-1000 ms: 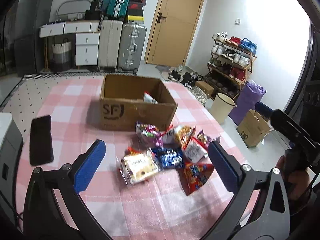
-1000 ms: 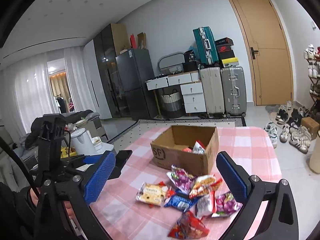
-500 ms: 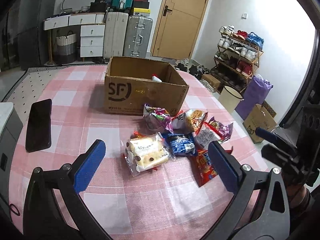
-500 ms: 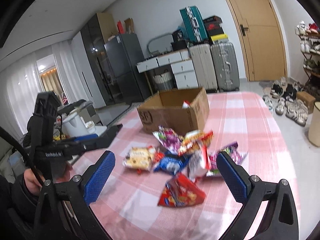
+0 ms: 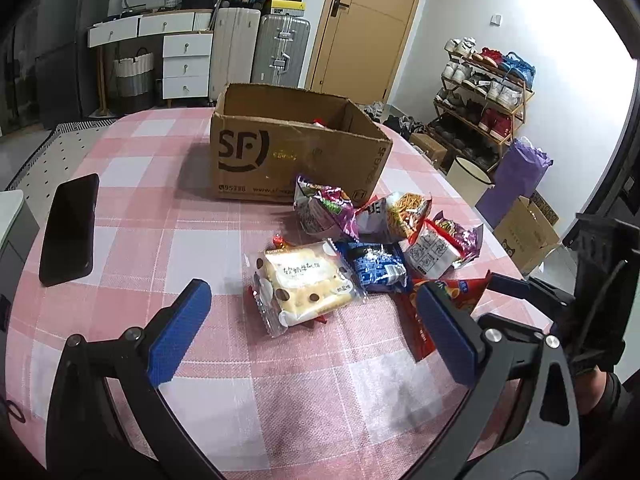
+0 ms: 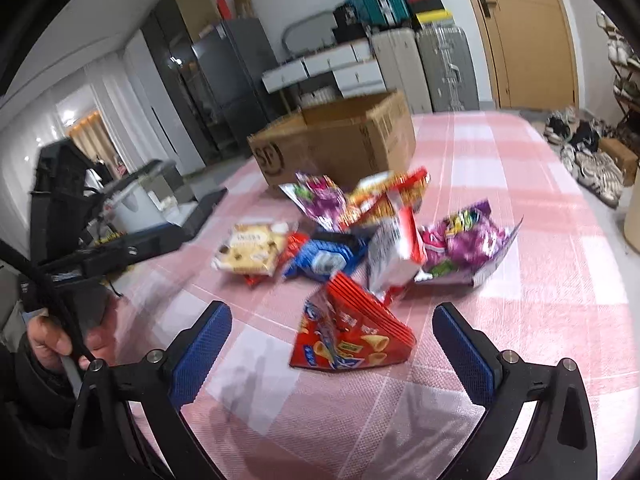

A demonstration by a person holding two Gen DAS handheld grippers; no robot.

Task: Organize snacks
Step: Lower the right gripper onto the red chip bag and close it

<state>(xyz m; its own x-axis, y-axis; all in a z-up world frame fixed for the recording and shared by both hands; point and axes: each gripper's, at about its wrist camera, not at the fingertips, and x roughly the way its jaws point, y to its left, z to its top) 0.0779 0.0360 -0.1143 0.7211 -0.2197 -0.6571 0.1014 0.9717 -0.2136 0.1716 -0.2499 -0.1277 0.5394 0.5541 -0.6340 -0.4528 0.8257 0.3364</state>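
We hover w/ right gripper (image 6: 332,350) spread, red chip bag (image 6: 352,334) just ahead btwn its fingers; left gripper (image 5: 312,328) spread, farther left, near the cake pack (image 5: 306,280)

I'm working in a lived-in home, around a table with a pink checked cloth (image 5: 132,216). Beyond the table stand a wooden door (image 5: 360,28), suitcases (image 5: 280,52) and white drawers (image 5: 186,64); right of it, a loaded shoe rack (image 5: 484,96); left, a fridge (image 6: 236,80).
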